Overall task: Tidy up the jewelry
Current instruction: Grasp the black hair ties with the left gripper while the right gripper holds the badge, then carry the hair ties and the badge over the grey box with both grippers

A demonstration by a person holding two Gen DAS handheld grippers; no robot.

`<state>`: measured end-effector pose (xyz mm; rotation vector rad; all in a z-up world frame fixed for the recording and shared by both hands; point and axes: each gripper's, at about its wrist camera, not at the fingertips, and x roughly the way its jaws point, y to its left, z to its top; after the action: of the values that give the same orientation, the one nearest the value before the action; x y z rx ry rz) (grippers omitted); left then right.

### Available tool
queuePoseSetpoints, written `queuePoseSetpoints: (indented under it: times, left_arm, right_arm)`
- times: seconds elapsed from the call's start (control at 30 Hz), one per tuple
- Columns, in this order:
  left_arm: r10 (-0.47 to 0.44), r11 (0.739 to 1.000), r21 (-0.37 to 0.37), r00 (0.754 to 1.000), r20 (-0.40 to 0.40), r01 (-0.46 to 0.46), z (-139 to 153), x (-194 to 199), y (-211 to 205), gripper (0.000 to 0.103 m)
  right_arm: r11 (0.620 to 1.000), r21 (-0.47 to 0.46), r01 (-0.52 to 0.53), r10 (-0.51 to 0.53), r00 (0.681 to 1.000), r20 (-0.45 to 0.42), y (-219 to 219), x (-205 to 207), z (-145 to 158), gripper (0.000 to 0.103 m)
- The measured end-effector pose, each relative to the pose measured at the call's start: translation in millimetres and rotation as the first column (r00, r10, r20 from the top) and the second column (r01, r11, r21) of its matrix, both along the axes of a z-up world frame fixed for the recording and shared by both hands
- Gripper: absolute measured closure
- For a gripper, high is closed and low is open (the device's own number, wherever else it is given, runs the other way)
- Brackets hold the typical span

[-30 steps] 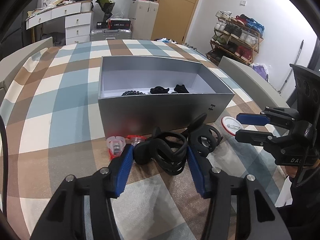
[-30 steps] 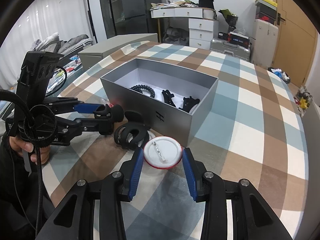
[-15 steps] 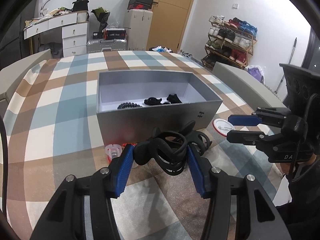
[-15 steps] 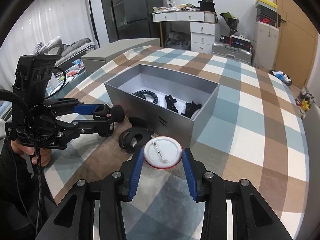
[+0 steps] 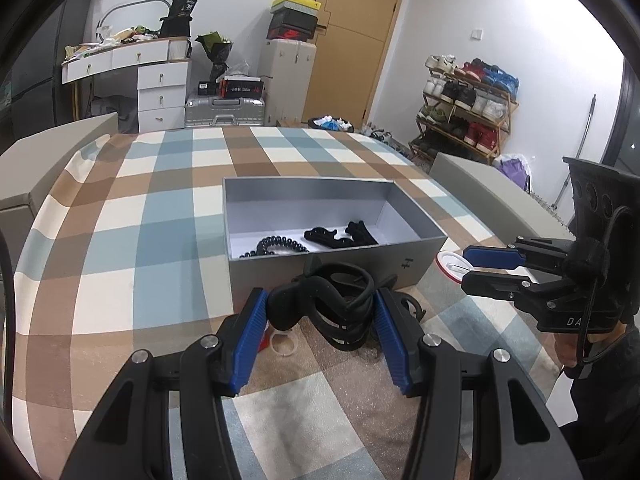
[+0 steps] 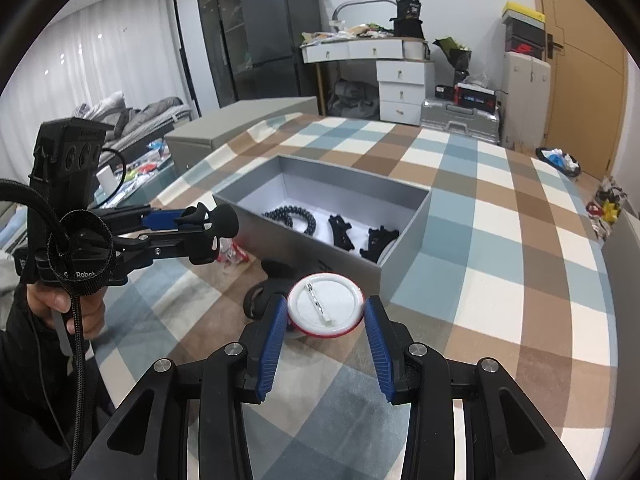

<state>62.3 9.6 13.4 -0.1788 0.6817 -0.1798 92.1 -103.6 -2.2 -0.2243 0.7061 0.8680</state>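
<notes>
My left gripper (image 5: 320, 296) is shut on a black hair claw (image 5: 312, 304), held just above the plaid tablecloth in front of the open grey box (image 5: 260, 276). Inside the box lie a black coiled hair tie (image 5: 276, 246) and two black clips (image 5: 328, 237). My right gripper (image 6: 325, 302) is shut on a round pin badge (image 6: 326, 304) with a white back and red rim, near the box's corner (image 6: 406, 248). The right wrist view shows the left gripper (image 6: 208, 232) to the left. A second black claw (image 6: 262, 296) lies on the cloth.
A clear and red clip (image 6: 234, 254) lies on the cloth beside the box. Grey upholstered blocks (image 5: 472, 176) stand at both sides of the table. A person's hand (image 6: 60, 312) grips the left handle. Drawers, a shoe rack and a door stand beyond the table.
Both grippers have lifted slightly and tilted up with their items still held. The black claw now hangs clear of the second claw on the cloth, and the box sits lower in both views.
</notes>
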Motion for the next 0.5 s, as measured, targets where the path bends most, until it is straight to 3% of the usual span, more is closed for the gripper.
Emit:
queuePoseSetpoints:
  times: [0.5]
  left_arm:
    - [0.063, 0.998, 0.018, 0.996, 0.065, -0.065, 16, 9, 12, 0.055]
  right_arm:
    - [0.987, 0.138, 0.084, -0.082, 0.996, -0.017, 4, 10, 17, 0.064]
